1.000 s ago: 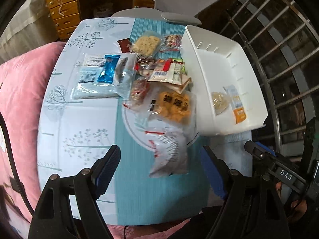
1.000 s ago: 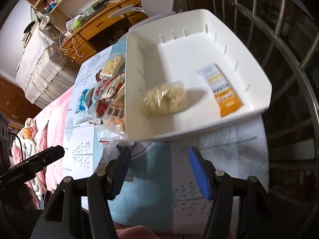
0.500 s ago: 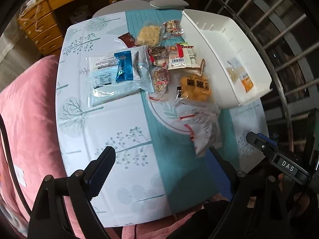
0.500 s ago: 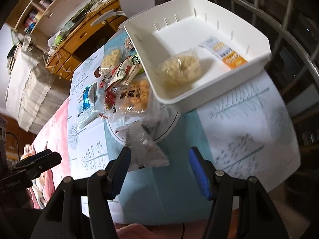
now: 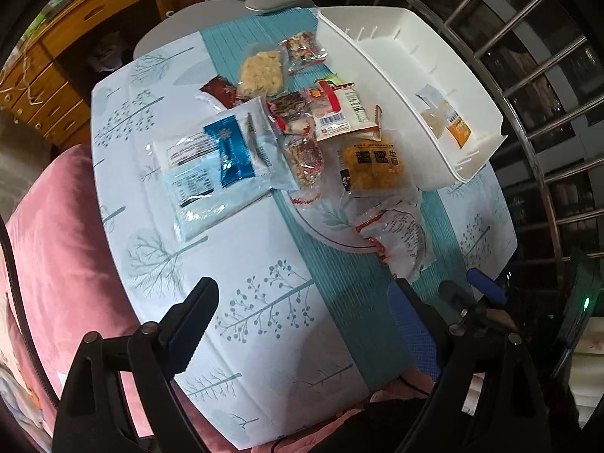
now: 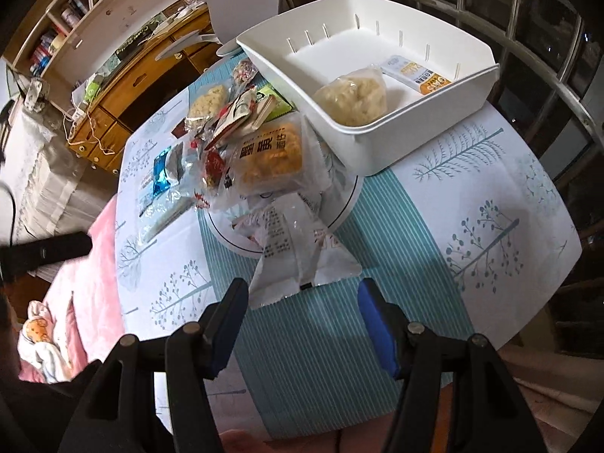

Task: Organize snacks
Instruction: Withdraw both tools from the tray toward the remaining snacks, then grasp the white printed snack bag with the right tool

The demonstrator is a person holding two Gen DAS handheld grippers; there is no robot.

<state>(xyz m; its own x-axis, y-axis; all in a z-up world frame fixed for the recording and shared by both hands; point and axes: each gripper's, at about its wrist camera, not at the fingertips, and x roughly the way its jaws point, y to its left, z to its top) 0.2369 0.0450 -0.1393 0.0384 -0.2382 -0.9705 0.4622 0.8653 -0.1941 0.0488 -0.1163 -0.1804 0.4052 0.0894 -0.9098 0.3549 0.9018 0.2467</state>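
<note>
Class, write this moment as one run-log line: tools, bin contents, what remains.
left tool: open, empty | right tool: open, empty | bin: two snacks inside | snack pile: on table

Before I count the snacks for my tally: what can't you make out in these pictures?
- Green packet: right wrist view, mostly hidden under the red and white packets.
- Pale puffed-snack bag in the white bin: left wrist view, cut off by the bin wall.
- Maroon packet: largely hidden by the packets overlapping it.
- Print on the white pouch: too small to read.
</note>
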